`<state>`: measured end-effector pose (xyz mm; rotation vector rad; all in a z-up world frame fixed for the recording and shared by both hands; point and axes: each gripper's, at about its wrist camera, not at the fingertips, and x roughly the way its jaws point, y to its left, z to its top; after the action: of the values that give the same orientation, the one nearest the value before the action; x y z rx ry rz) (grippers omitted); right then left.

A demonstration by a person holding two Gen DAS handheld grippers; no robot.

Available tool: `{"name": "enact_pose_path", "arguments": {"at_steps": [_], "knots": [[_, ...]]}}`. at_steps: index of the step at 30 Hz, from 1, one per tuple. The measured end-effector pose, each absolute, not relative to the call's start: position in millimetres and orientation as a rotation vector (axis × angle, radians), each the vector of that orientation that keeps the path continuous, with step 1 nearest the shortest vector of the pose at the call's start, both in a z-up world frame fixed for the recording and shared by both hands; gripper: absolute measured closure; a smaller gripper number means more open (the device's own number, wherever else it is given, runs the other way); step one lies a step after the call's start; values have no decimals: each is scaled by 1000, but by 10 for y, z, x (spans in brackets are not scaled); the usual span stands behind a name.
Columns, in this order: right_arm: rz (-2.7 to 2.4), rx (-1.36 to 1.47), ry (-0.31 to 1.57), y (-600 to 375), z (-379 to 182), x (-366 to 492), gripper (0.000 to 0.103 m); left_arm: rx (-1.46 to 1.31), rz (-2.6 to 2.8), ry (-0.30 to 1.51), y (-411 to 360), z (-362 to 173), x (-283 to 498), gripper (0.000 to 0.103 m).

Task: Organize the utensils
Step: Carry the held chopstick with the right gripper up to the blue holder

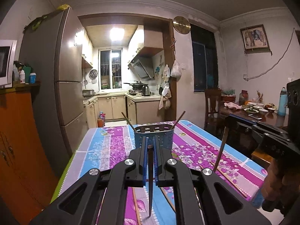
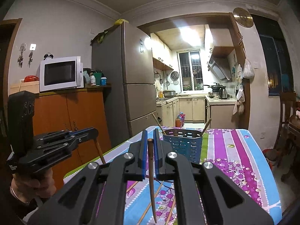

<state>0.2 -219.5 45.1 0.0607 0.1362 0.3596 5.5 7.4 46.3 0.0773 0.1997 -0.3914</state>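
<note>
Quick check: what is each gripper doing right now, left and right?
Left gripper: closed on a chopstick, held point down.
Right gripper: closed on another chopstick, also point down.

way to the holder

blue perforated plastic utensil basket [image 1: 153, 135] stands mid-table; two brown chopsticks [image 1: 128, 120] lean across its open mouth.

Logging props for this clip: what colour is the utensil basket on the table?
Blue, with slotted holes; the utensil basket shows best in the right wrist view.

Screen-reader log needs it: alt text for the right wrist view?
Right tongs grip a brown chopstick upright over a floral tablecloth, a blue utensil basket just beyond. Left tongs hold another chopstick at left.
</note>
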Motion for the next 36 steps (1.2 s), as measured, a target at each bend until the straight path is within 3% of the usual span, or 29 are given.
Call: {"name": "enact_pose_path", "arguments": {"at_steps": [36], "knots": [[359,70,168,-2289,739,558,98,133,-336,219,-191,558,573,96]]}}
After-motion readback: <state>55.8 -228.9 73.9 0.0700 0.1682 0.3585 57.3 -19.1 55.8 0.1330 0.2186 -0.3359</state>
